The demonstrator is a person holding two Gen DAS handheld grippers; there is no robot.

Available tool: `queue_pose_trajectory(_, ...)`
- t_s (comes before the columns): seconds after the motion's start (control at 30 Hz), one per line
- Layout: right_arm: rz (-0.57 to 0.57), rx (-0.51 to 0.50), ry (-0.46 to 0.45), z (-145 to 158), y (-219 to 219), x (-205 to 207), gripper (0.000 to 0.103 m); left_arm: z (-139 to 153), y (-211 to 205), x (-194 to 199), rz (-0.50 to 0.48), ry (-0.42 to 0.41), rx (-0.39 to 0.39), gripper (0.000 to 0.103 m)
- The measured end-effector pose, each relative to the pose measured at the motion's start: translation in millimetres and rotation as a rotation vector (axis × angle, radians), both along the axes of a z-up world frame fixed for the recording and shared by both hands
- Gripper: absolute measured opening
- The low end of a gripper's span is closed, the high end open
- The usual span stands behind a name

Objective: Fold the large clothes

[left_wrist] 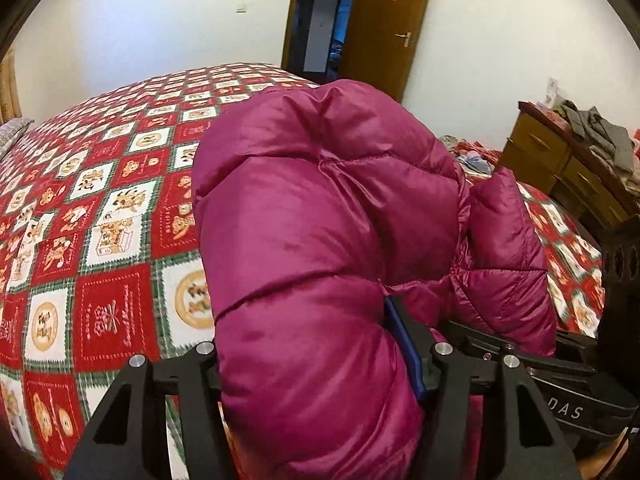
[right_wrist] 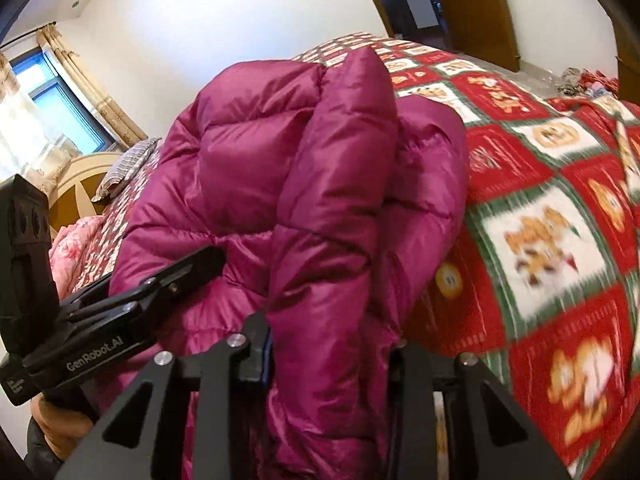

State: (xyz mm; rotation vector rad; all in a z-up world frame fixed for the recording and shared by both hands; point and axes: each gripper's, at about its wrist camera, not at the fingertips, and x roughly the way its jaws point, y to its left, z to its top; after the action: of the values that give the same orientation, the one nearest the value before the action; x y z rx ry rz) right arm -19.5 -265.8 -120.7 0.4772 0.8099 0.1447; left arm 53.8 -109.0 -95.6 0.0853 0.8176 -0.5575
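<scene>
A magenta puffy down jacket (left_wrist: 320, 200) is bunched up over the bed with the red, white and green teddy-bear quilt (left_wrist: 100, 208). My left gripper (left_wrist: 316, 364) is shut on a thick fold of the jacket, which bulges up between its jaws and hides the fingertips. My right gripper (right_wrist: 328, 356) is shut on another fold of the same jacket (right_wrist: 312, 168), close beside the left one. The left gripper also shows in the right wrist view (right_wrist: 168, 280), at the left, clamped on the jacket. The right gripper's body shows at the right edge of the left wrist view (left_wrist: 568, 380).
The quilt (right_wrist: 540, 200) covers the bed on both sides of the jacket. A brown door (left_wrist: 384, 28) stands open at the far wall. A wooden dresser (left_wrist: 560, 160) piled with clothes is at the right. A pillow (right_wrist: 124, 168) and headboard (right_wrist: 76, 184) lie near the window.
</scene>
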Motion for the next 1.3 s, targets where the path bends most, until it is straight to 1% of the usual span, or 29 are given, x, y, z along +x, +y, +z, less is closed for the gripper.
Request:
queue_pose_trajectory(0.2, -0.033, -0.025, -0.023, 9, -6, -24, 0.032, 5, -11, -24, -0.047, -0.005, -0.01, 0.06)
queue_pose_trajectory(0.37, -0.081, -0.045, -0.055, 20, -16, -44, 0.032, 14, -24, -35, -0.098, -0.012, -0.036, 0.06)
queue_pose_trajectory(0.47, -0.116, -0.038, -0.079, 28, -27, -52, 0.031, 20, -36, -36, -0.13, -0.017, -0.045, 0.06)
queue_pose_trajectory(0.6, -0.154, -0.044, -0.101, 35, -39, -62, 0.031, 28, -55, -35, -0.17, -0.028, -0.053, 0.06)
queue_pose_trajectory(0.77, -0.215, -0.072, -0.123, 42, -63, -63, 0.031, 35, -87, -30, -0.218, -0.035, -0.055, 0.06)
queue_pose_trajectory(0.97, -0.303, -0.083, -0.134, 55, -104, -71, 0.031, 44, -134, -35, -0.289, -0.027, -0.062, 0.06)
queue_pose_trajectory(1.1, -0.345, -0.106, -0.124, 52, -130, -80, 0.031, 44, -165, -38, -0.324, -0.032, -0.044, 0.06)
queue_pose_trajectory(1.17, -0.367, -0.1, -0.104, 43, -142, -77, 0.031, 37, -180, -38, -0.327, -0.021, -0.021, 0.06)
queue_pose_trajectory(1.3, -0.389, -0.098, -0.057, 23, -162, -65, 0.031, 15, -206, -30, -0.31, 0.031, 0.041, 0.06)
